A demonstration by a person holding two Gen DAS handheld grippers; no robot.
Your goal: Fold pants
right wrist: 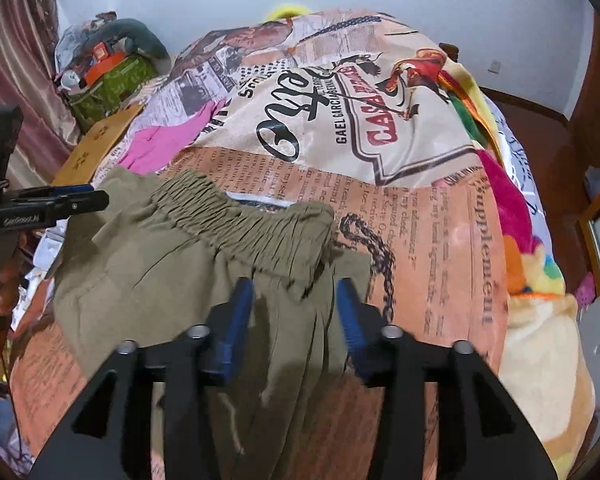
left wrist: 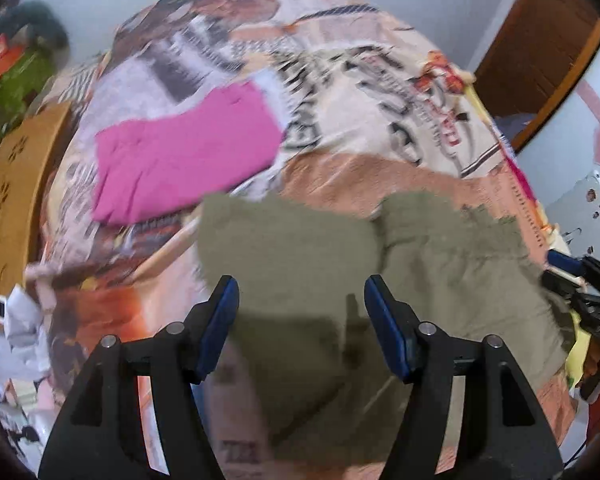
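Olive green pants (right wrist: 180, 264) lie on the bed, their elastic waistband (right wrist: 236, 216) bunched and facing away from me. My right gripper (right wrist: 294, 286) is open just below the waistband, with pants cloth lying between the blue pads untouched. In the left wrist view the pants (left wrist: 300, 248) fill the lower middle, blurred. Over them my left gripper (left wrist: 302, 284) stands open and its pads grip nothing. The left gripper (right wrist: 72, 200) also shows at the pants' left edge in the right wrist view. At the far right of the left wrist view is the right gripper (left wrist: 572, 276).
A newspaper-print bedspread (right wrist: 420, 232) covers the bed. A folded pink garment (left wrist: 180, 160) lies beyond the pants to the left. A cardboard box (left wrist: 16, 200) and a green bag (right wrist: 112, 84) stand at the left, and a bright plush blanket (right wrist: 520, 240) runs along the right.
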